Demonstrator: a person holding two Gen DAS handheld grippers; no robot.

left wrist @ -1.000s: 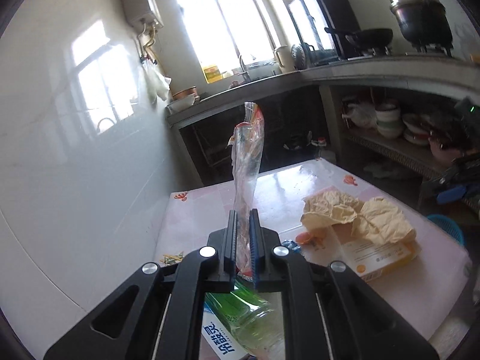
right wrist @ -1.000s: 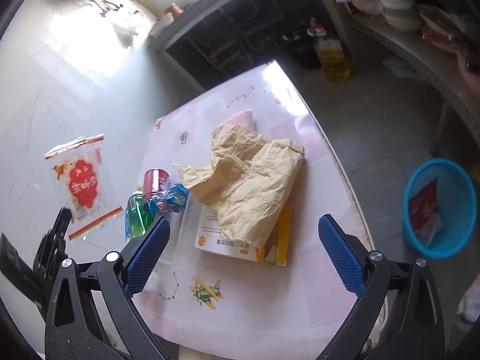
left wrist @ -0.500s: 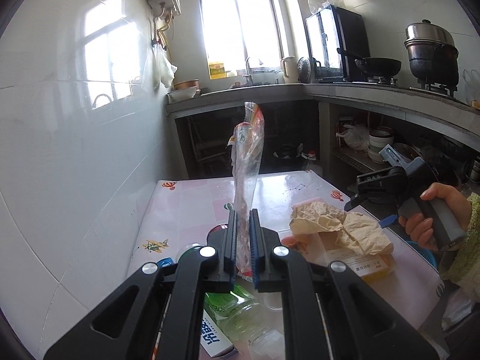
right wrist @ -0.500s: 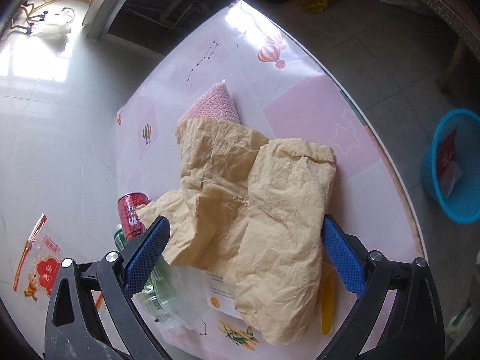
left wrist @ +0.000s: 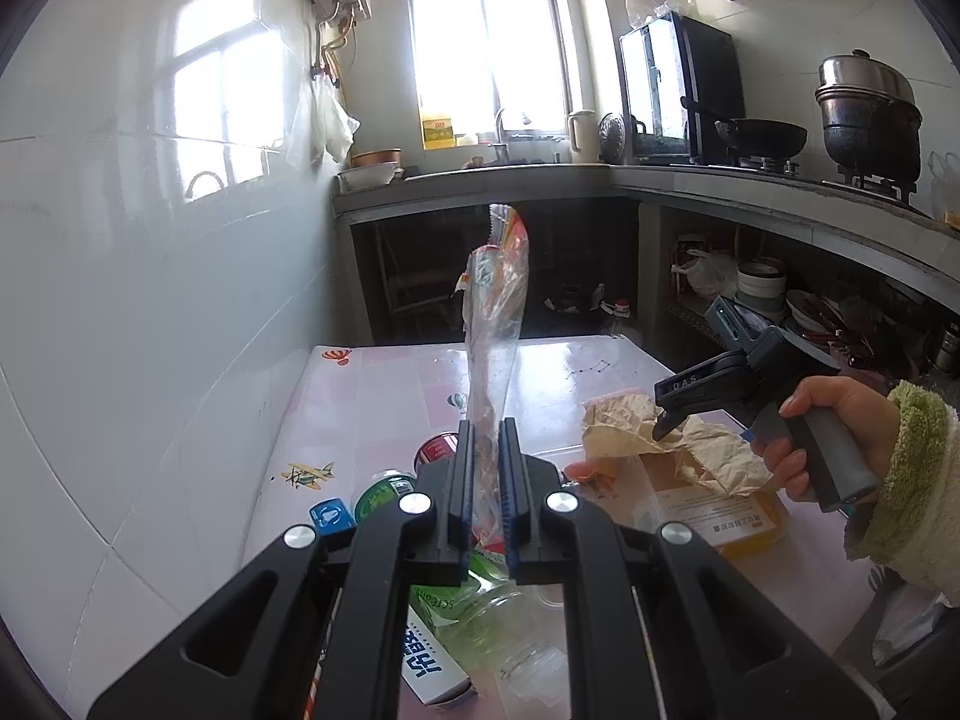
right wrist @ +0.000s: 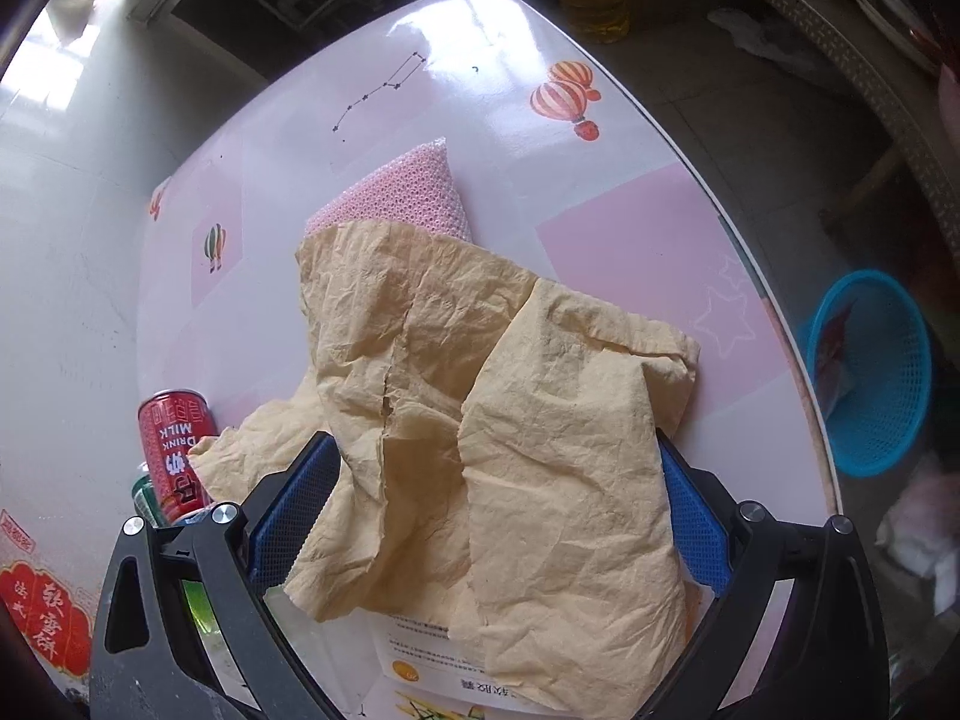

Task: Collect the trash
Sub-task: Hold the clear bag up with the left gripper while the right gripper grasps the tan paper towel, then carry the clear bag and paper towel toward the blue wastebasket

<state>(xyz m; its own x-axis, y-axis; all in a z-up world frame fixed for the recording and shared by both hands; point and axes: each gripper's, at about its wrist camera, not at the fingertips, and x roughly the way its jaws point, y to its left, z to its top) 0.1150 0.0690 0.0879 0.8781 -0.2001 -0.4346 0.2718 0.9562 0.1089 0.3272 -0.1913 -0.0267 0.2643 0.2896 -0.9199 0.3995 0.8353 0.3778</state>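
Left tongs clamped on plastic wrapper; right tongs apart astride crumpled paper mid-frame; can, bottle left on tabletop.

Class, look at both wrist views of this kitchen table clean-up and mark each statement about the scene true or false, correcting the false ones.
1. The left hand-held gripper is shut on a clear snack wrapper. True.
2. The right hand-held gripper has its fingers wide apart, either side of the crumpled brown paper. True.
3. The blue basket stands on the table. False: it is on the floor beside the table.
4. The red can lies on top of the brown paper. False: it stands beside the paper, at its left in the right wrist view.
5. The brown paper covers part of a pink mesh pad. True.
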